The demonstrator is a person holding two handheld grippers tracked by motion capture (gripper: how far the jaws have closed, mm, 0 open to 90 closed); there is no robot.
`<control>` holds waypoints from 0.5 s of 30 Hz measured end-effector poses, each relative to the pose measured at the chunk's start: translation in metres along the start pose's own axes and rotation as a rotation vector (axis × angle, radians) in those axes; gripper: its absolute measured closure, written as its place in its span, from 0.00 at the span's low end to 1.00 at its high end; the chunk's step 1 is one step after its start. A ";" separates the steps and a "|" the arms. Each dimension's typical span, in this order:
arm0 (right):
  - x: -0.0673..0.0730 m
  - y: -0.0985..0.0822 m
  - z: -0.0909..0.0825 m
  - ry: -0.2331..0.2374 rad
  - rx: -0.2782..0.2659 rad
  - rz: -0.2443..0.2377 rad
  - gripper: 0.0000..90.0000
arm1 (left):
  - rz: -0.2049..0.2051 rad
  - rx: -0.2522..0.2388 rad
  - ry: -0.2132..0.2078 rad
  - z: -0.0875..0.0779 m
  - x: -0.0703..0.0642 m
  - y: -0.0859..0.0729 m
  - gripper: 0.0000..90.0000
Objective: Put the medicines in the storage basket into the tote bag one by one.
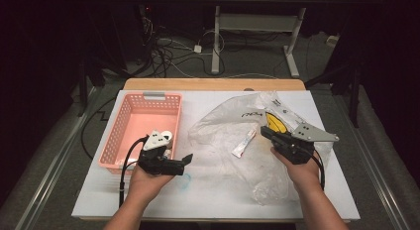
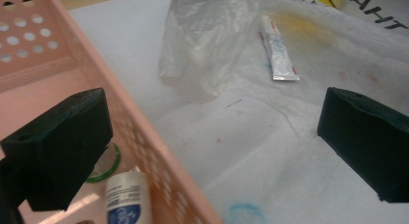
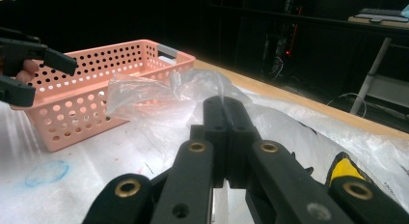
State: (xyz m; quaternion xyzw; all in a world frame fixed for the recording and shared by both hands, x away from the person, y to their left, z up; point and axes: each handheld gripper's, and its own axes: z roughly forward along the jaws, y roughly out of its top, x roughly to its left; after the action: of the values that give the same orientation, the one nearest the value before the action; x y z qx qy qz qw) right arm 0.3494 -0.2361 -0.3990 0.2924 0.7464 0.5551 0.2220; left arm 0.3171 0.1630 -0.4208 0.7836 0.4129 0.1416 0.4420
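Tube (image 1: 244, 143) flat on bag (image 1: 223, 123), long axis diagonal.

Crinkly clear plastic bag (image 1: 223, 126), perforated plastic basket (image 1: 130, 122)

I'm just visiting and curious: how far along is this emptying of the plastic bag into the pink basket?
Partly done. A white bottle already lies in the pink basket. The right gripper pinches the plastic bag, while the left gripper hangs open by the basket. A small tube remains in the bag.
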 end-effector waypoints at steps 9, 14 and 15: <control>-0.001 0.001 -0.002 -0.009 -0.003 0.002 1.00 | -0.032 0.020 0.059 -0.012 0.022 -0.003 0.00; -0.001 0.000 -0.002 -0.010 -0.003 0.005 1.00 | -0.053 0.019 0.098 -0.018 0.034 -0.006 0.00; -0.001 0.000 -0.002 -0.010 -0.001 0.007 1.00 | -0.060 0.017 0.101 -0.019 0.036 -0.006 0.00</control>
State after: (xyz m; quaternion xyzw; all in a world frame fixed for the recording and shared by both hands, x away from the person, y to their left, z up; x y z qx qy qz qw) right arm 0.3492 -0.2384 -0.3981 0.2976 0.7438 0.5549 0.2241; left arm 0.3247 0.2035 -0.4198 0.7665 0.4592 0.1640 0.4180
